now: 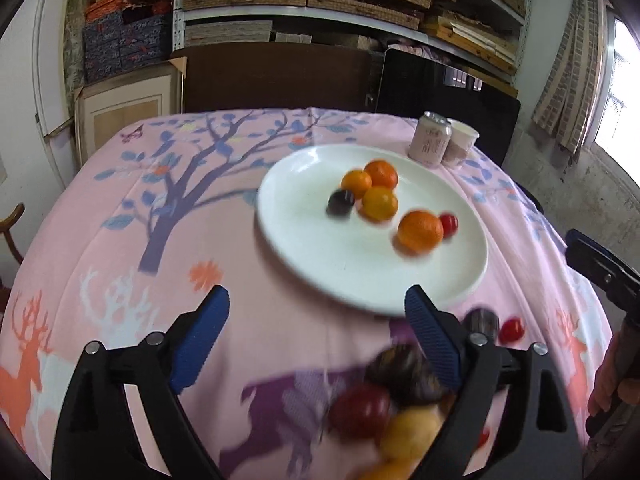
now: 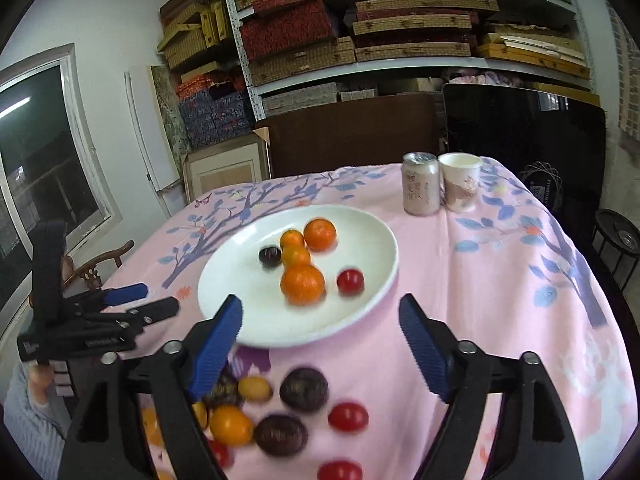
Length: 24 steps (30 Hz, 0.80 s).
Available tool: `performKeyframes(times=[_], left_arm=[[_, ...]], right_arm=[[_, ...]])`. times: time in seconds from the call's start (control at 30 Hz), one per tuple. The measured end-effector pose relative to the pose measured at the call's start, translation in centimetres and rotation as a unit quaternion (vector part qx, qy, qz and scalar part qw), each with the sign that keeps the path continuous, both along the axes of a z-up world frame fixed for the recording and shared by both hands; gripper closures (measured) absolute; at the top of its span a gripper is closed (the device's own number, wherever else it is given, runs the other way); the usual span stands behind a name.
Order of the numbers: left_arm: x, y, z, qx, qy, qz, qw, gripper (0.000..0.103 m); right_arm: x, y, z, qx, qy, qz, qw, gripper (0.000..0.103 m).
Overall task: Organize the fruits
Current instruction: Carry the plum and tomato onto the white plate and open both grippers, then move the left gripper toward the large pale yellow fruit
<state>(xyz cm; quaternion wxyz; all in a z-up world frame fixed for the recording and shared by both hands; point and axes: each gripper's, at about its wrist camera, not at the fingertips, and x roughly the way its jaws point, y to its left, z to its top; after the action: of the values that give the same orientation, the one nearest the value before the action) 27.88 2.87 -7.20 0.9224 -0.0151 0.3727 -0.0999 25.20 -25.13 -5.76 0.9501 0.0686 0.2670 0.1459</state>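
On plate (image 2: 372,300): six fruits placed | near its front rim: perhaps nine loose fruits (image 2: 304,390) left | both grippers (image 2: 320,344) spread wide, nothing held

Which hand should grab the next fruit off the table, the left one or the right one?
Probably the right. The right gripper is open, with loose fruit such as a dark plum and a red tomato lying clear between its fingers. The left gripper is open too, but its fruit sits bunched against one finger.

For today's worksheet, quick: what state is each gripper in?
Left gripper: open, holding nothing.
Right gripper: open, holding nothing.
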Motion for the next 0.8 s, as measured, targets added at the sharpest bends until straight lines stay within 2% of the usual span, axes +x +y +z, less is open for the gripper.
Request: performKeyframes(times=[0.1, 0.23, 0.27, 0.37, 0.7, 0.8], left_arm=[[-3.3, 1.1, -1.2, 0.014, 0.013, 0.009, 0.9998, 0.016], [-8.3, 2.3, -2.0, -0.020, 0.013, -0.014, 0.9996, 0.015], [-9.2, 2.3, -2.2, -0.023, 0.009, -0.021, 0.9995, 0.011], [-11.6, 1.4, -2.6, -0.004, -0.002, -0.041, 0.9991, 0.007], [-11.1, -1.4, -4.6, 0.051, 0.029, -0.068, 0.9960, 0.007], [-10.6, -1.6, -4.9, 0.065, 0.035, -0.058, 0.9956, 0.007]], right_arm=[[-2.7, -1.1, -1.5, 0.013, 0.002, -0.012, 1.000, 0.016], [-5.4, -2.8, -3.3, 0.036, 0.014, -0.032, 0.999, 0.008], [-5.7, -3.0, -3.5, 0.040, 0.016, -0.034, 0.998, 0.008], [-6.0, -3.5, -3.5, 0.053, 0.012, -0.038, 0.998, 0.008], [-5.3, -4.6, -4.4, 0.083, 0.040, -0.052, 0.994, 0.007], [-5.2, -4.5, -4.5, 0.086, 0.046, -0.053, 0.994, 0.007]])
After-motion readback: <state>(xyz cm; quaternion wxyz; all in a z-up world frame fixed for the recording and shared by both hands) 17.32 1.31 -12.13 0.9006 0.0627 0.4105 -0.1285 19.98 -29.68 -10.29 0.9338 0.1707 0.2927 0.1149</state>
